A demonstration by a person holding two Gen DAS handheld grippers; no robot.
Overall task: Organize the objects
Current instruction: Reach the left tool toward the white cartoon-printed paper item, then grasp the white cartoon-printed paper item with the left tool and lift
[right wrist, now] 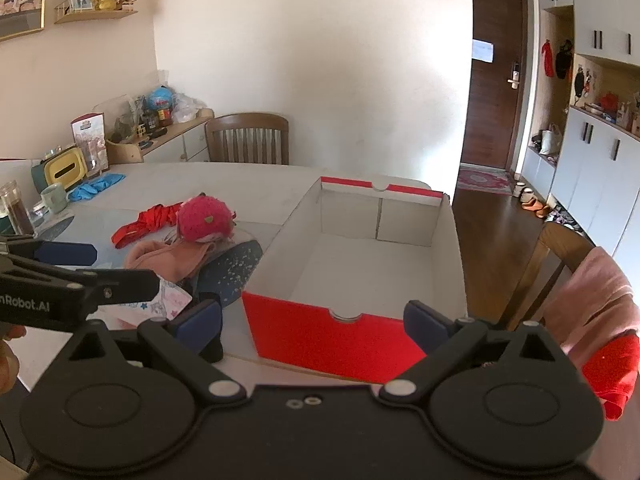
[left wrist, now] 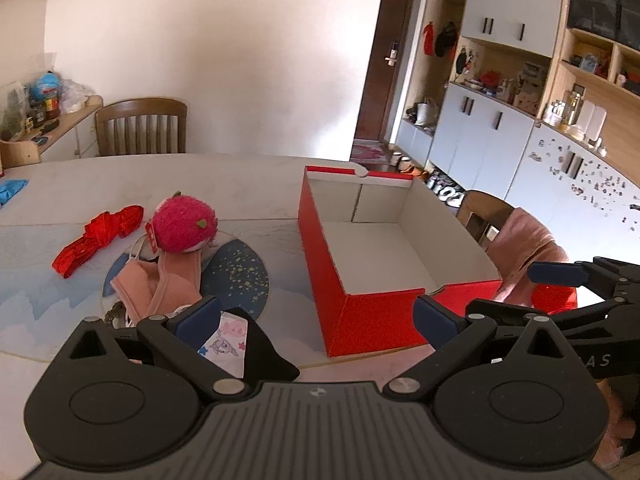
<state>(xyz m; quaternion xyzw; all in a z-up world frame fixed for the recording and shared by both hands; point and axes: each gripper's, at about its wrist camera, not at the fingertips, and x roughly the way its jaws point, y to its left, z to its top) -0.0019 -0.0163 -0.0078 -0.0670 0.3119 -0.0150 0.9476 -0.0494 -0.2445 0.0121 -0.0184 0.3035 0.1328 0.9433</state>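
Observation:
An open red box (left wrist: 372,312) (right wrist: 320,340) with a white, bare inside stands on the table to the right. Left of it lies a pile: a pink fuzzy hat (left wrist: 182,224) (right wrist: 204,218), a red cloth (left wrist: 96,240) (right wrist: 148,220), pink fabric (left wrist: 156,284) (right wrist: 168,258), a printed white cloth (left wrist: 226,340) (right wrist: 168,300) and a dark cloth (left wrist: 268,356). My left gripper (left wrist: 316,316) is open, hovering between the pile and the box's near corner. My right gripper (right wrist: 314,318) is open in front of the box's near wall. Neither holds anything.
The table (left wrist: 240,184) carries a patterned mat (left wrist: 240,272), blue gloves (right wrist: 96,186), a mug (right wrist: 54,196) and a jar (right wrist: 16,208) at the left. Wooden chairs (left wrist: 142,126) (right wrist: 552,264) stand behind and to the right; one has pink cloth (right wrist: 600,300) draped over it. Cabinets (left wrist: 500,132) line the right wall.

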